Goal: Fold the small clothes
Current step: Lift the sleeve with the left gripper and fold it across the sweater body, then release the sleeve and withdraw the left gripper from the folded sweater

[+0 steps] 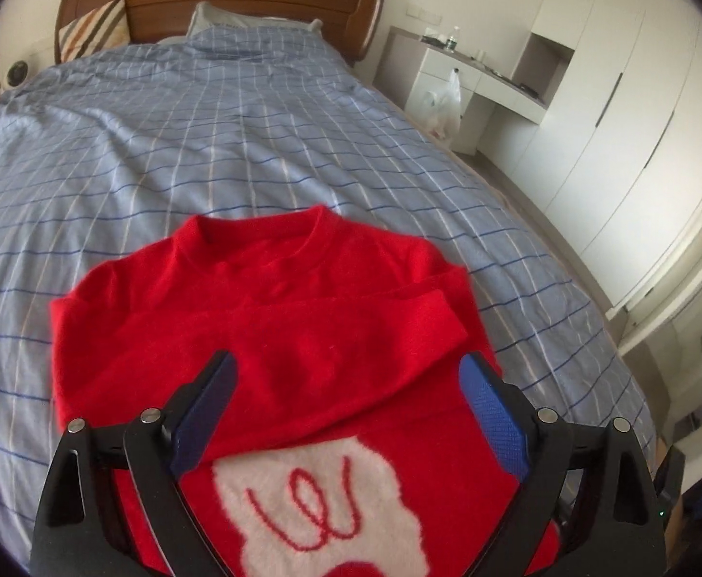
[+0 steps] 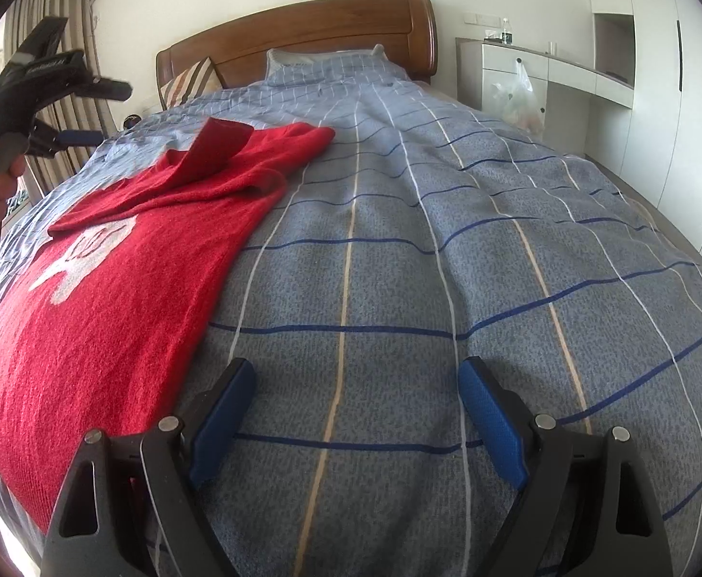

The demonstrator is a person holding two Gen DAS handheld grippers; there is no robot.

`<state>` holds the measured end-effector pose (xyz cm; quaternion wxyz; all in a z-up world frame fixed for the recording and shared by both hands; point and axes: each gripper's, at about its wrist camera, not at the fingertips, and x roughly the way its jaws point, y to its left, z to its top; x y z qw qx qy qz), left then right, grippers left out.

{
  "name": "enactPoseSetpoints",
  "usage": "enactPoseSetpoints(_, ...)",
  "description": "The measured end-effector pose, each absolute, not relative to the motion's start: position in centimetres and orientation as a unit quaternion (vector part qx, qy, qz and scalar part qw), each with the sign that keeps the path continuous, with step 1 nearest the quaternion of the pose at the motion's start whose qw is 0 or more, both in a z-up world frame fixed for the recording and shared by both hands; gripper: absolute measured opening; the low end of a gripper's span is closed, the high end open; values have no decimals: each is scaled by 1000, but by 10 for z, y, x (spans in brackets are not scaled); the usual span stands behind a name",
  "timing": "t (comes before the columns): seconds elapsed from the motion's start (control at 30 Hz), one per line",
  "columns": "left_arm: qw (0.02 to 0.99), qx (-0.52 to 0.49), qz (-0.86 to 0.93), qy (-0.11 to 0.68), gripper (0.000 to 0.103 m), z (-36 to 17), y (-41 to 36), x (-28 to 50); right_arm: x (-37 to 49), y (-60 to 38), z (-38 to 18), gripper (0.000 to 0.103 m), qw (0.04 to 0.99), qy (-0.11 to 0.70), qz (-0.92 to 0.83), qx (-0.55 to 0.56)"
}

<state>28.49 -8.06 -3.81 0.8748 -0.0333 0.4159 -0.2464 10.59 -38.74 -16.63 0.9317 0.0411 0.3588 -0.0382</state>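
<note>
A small red sweater [image 1: 264,332] with a white patch and red squiggle lies flat on the blue checked bedspread [image 1: 206,144], both sleeves folded across its chest. My left gripper [image 1: 351,375] is open and empty, held above the sweater's middle. In the right wrist view the sweater [image 2: 125,264] lies at the left on the bedspread [image 2: 447,264]. My right gripper [image 2: 358,384] is open and empty, low over bare bedspread just right of the sweater's hem. The left gripper [image 2: 105,110] shows there at the upper left, held in a hand above the sweater.
A wooden headboard [image 1: 235,5] and pillows [image 1: 93,31] stand at the far end. A white dresser [image 1: 451,77] with a hanging plastic bag [image 1: 442,106] and white wardrobes [image 1: 615,120] line the right side. Curtains [image 2: 62,48] hang at the left.
</note>
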Motion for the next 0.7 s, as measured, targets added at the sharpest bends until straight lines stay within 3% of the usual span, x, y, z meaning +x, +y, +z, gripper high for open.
enactPoseSetpoints(0.3, 903, -32, -101, 416, 95, -89, 75, 223, 109, -384, -167, 88, 932, 359, -39, 37)
enactPoseSetpoints(0.47, 896, -61, -113, 424, 93, -112, 90, 207, 110, -382, -168, 88, 933, 357, -41, 33)
enactPoseSetpoints(0.6, 900, -28, -128, 416, 80, -110, 66, 237, 110, -381, -169, 88, 934, 354, -45, 28)
enactPoseSetpoints(0.7, 899, -13, -110, 424, 64, -116, 48, 273, 110, -381, -170, 88, 934, 353, -46, 26)
